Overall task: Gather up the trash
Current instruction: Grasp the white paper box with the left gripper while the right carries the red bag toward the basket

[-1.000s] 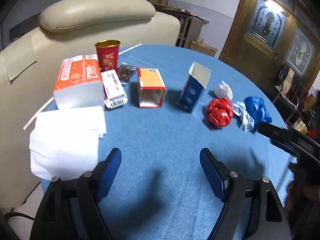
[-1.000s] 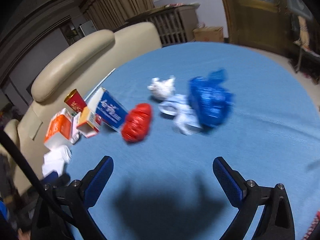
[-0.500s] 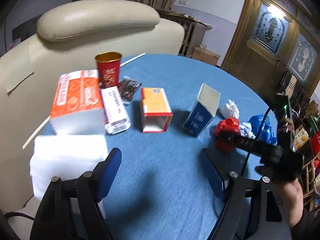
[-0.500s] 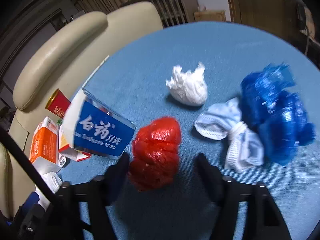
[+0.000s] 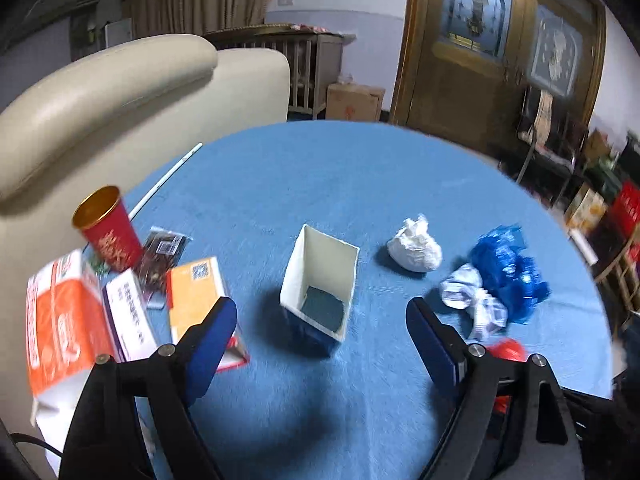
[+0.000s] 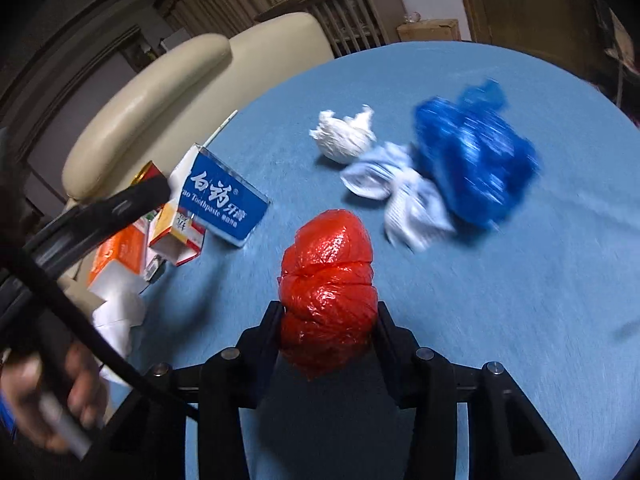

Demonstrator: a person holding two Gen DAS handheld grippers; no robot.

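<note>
Toothpaste box (image 5: 320, 292) open-ended, nothing inside, on tbl (image 5: 320, 184).

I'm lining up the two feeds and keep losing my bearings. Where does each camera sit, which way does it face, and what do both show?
Left wrist: sits on the left hand-held gripper, angled down over the blue table at the open toothpaste box; its own open fingers show.
Right wrist: sits on the right hand-held gripper, angled down at the red bag its pads press; a hand holding the left gripper shows at lower left.
Shared: toothpaste box, white wad, blue bag, cream chair.
</note>
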